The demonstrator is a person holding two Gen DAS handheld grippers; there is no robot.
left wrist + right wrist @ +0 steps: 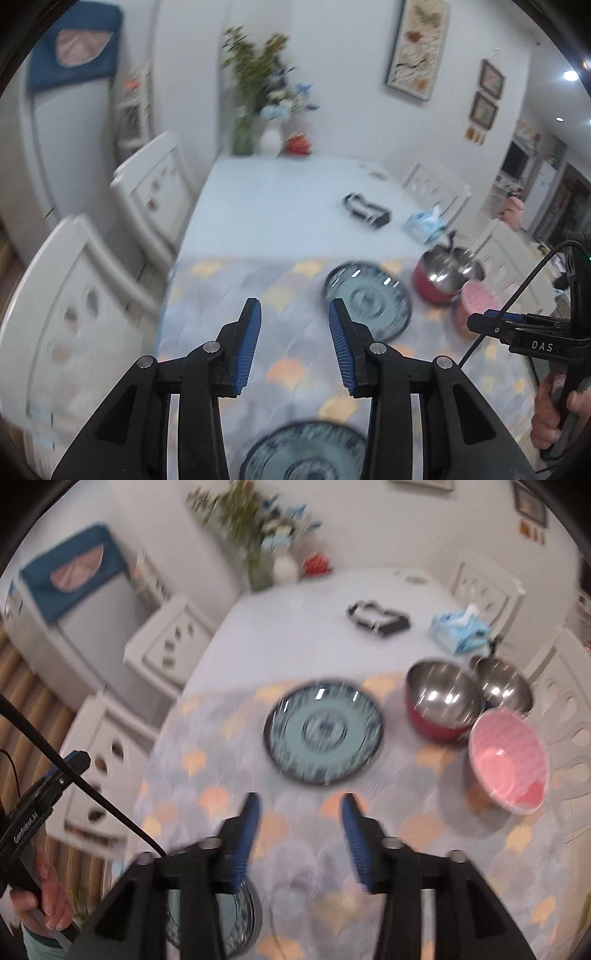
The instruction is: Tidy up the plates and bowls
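My left hand-held gripper (294, 314) hangs spread wide and empty over the patterned cloth (295, 369) on the bench (277, 203), with a blue-patterned plate (306, 454) right beneath it at the near edge. My right hand-held gripper (300, 805) is likewise wide and empty. Ahead of it, apart, lies a second blue plate (323, 734). To the right of that plate sit a pink bowl (508, 758), a red-sided steel bowl (441, 698) and a steel bowl (502, 683), clustered close together.
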